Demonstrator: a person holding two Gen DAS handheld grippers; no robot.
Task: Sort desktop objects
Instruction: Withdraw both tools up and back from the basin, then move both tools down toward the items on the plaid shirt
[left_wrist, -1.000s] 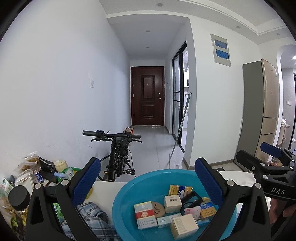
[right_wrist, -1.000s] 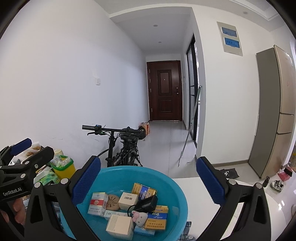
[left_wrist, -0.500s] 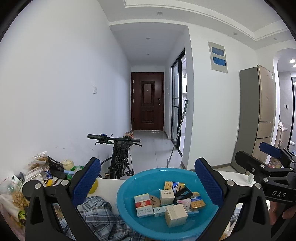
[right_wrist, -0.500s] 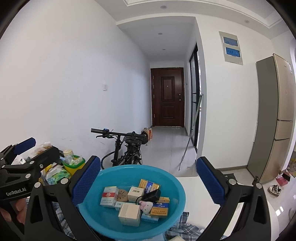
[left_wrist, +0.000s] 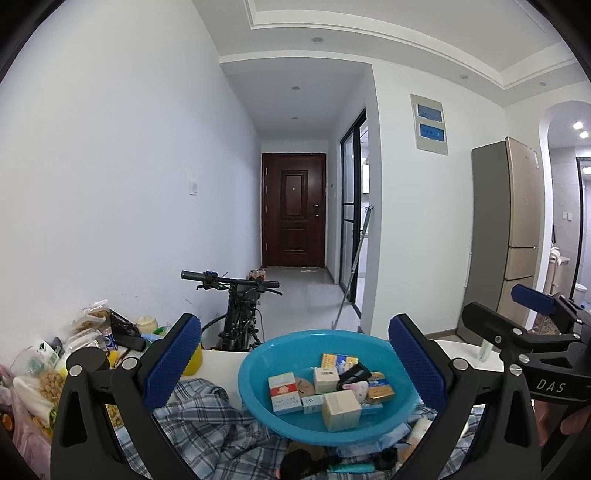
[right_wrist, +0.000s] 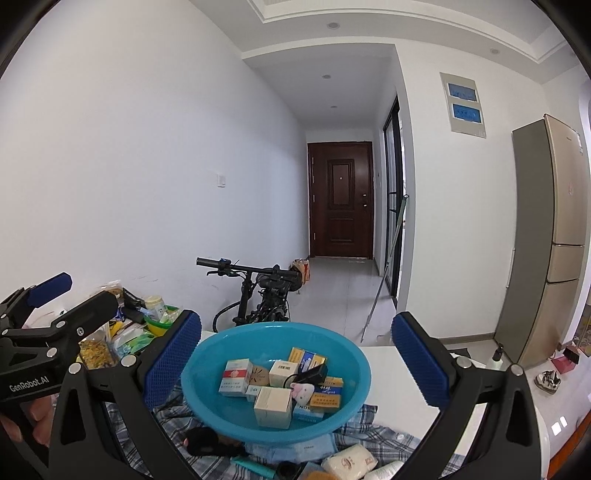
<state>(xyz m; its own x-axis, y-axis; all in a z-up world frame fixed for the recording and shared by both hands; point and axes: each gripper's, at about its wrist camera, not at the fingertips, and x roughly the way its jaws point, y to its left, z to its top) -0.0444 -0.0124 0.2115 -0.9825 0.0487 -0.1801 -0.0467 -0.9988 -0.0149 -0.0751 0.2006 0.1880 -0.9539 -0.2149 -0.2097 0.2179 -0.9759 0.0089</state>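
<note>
Roughly midway: boxes (left_wrist: 341, 404) already in blue basin (left_wrist: 255, 373) at surface centre; both claws, left claw (left_wrist: 293, 363) and right claw (right_wrist: 295, 363), spread wide, empty; loose items (right_wrist: 349, 463) near, left clutter (left_wrist: 92, 339) unsorted.

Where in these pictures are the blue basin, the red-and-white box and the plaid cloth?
blue basin (right_wrist: 347, 349): right wrist view, bare right rim.
red-and-white box (right_wrist: 236, 377): right wrist view, front face, inside the basin.
plaid cloth (left_wrist: 207, 424): left wrist view, folds left of the basin.

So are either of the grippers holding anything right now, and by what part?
Nothing is held. The left gripper and right gripper both hover with jaws open above the blue basin, touching nothing.
</note>
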